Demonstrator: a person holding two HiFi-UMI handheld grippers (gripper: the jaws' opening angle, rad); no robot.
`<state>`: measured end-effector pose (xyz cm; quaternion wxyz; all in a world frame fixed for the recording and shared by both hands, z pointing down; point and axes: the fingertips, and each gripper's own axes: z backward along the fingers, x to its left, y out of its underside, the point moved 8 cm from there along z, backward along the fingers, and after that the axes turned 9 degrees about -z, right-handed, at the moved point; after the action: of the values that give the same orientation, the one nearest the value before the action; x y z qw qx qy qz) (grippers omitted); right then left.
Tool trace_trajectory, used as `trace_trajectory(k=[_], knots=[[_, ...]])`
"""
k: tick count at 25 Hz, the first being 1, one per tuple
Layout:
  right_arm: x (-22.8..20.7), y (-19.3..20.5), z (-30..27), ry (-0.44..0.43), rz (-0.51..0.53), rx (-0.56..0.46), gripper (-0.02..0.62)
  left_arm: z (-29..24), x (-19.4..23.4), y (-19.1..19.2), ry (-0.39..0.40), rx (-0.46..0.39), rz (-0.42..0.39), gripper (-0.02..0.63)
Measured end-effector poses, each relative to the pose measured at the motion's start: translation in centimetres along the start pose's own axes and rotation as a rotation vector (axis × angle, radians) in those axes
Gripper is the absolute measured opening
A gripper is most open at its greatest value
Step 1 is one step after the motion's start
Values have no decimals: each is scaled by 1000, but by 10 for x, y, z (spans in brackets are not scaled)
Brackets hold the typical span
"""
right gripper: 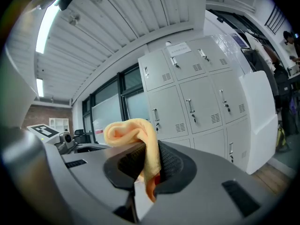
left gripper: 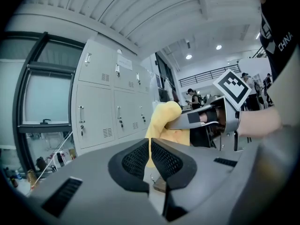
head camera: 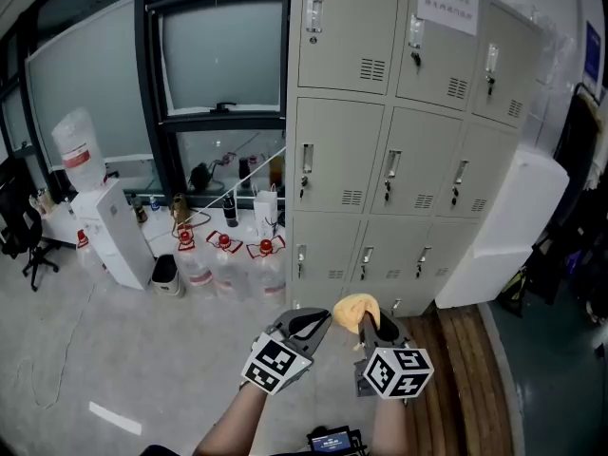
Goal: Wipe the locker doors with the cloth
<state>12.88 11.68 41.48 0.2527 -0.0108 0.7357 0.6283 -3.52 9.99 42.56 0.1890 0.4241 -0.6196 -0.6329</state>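
Observation:
A bank of grey lockers with several doors stands ahead, also seen in the left gripper view as lockers and in the right gripper view as lockers. My right gripper is shut on a yellow cloth, whose bunched end sticks up past the jaws; the same cloth hangs between the pads. My left gripper is beside it, shut with nothing in it; its pads meet, with the cloth behind them. Both grippers are short of the lockers.
A water dispenser and several water bottles stand by the window at the left. A white panel leans against the lockers' right side. A wooden floor strip lies at the lockers' foot. A black office chair is at far left.

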Motion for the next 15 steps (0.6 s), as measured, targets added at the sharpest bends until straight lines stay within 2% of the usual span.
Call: trace_trajectory(k=[6,10,15], knots=[[-45,-35,-41,-22,-31,-38,71,-48,26,-6,-58,28,3,29],[-54,-36,-70,-53,-28,-5,71,-64,45,1,-89,44,19,29],[-60,-38,-108,-59,-32,5,71,-83,77,11,-98,20,33,29]])
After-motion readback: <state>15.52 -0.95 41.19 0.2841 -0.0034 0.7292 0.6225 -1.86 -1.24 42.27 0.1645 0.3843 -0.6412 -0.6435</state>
